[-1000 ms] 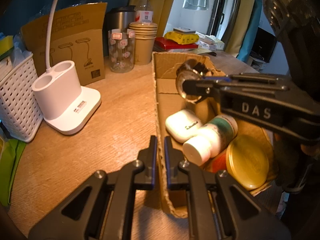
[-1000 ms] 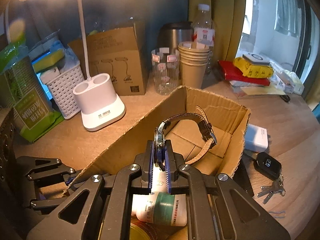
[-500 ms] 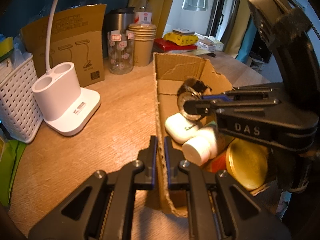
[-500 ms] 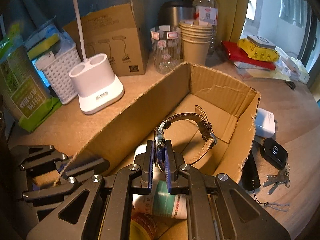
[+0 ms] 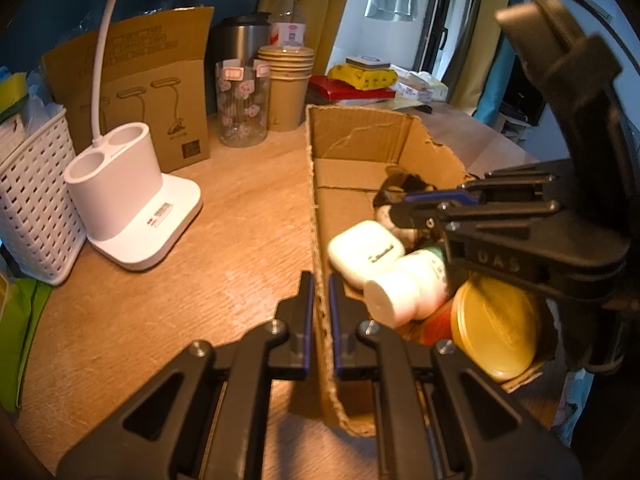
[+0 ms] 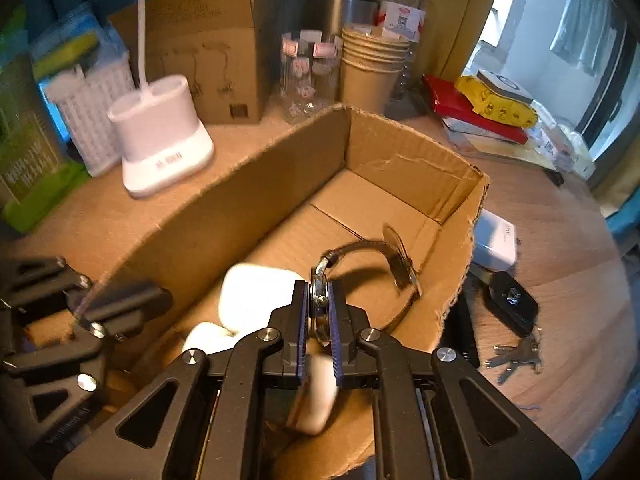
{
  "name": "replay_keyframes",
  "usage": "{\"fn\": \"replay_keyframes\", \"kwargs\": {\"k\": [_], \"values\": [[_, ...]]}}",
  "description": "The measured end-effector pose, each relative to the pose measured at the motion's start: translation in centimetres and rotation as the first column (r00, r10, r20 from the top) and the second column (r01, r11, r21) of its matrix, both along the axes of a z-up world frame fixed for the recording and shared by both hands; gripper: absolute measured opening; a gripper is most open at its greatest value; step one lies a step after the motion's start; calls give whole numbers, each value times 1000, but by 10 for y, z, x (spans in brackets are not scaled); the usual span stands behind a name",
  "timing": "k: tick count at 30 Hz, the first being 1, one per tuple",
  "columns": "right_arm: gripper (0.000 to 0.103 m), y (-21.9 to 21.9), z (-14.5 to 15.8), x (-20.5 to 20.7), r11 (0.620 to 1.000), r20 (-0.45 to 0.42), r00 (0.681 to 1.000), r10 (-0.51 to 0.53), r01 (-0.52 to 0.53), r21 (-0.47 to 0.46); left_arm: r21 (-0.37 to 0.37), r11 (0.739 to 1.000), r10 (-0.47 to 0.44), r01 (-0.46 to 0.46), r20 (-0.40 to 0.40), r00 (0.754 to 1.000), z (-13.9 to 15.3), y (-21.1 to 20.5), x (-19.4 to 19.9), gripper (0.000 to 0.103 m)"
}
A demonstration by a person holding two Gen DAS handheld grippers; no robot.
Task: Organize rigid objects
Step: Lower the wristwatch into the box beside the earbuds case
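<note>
The right gripper [image 6: 319,312] pinches the case of a wristwatch [image 6: 320,300] edge-on between its fingers, the brown strap [image 6: 396,264] looping forward over the floor of the cardboard box [image 6: 248,208]. The watch hangs low inside the box, just above and beside a white earbud case [image 5: 366,250] and a white pill bottle [image 5: 404,286] with a green label; whether it touches them cannot be told through the blur. A gold-lidded tin [image 5: 494,328] lies at the near end of the box. The left gripper [image 5: 319,312] has its fingers closed on the box's near side wall [image 5: 320,216], one finger outside and one inside. On the wooden worktop [image 5: 240,216] to the left stand a white lamp base [image 5: 132,208] and a white basket [image 5: 32,200]; behind the box are a patterned glass [image 5: 242,108] and stacked paper cups [image 5: 286,88]. To the right of the box lie a car key [image 6: 510,296] with keys and a white charger [image 6: 496,240].
</note>
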State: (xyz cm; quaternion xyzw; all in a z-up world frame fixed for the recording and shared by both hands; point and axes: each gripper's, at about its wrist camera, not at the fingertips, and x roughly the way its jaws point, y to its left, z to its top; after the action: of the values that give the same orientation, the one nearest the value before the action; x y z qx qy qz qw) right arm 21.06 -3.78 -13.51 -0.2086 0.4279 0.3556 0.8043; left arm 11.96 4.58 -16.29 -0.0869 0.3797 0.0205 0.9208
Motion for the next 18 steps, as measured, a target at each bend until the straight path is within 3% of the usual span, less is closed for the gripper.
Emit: {"fn": "replay_keyframes", "kwargs": {"k": [7,18], "values": [[11,12,-1,5,1000,-3,1000,12,-12,-19,-4,1000,2,-2,-2,1000,-1,2,2,8],[13,-4,1,1,998,-7,1000,-29,29,52,0,1000,1,-1,1,1000,-1,1,1,8]]}}
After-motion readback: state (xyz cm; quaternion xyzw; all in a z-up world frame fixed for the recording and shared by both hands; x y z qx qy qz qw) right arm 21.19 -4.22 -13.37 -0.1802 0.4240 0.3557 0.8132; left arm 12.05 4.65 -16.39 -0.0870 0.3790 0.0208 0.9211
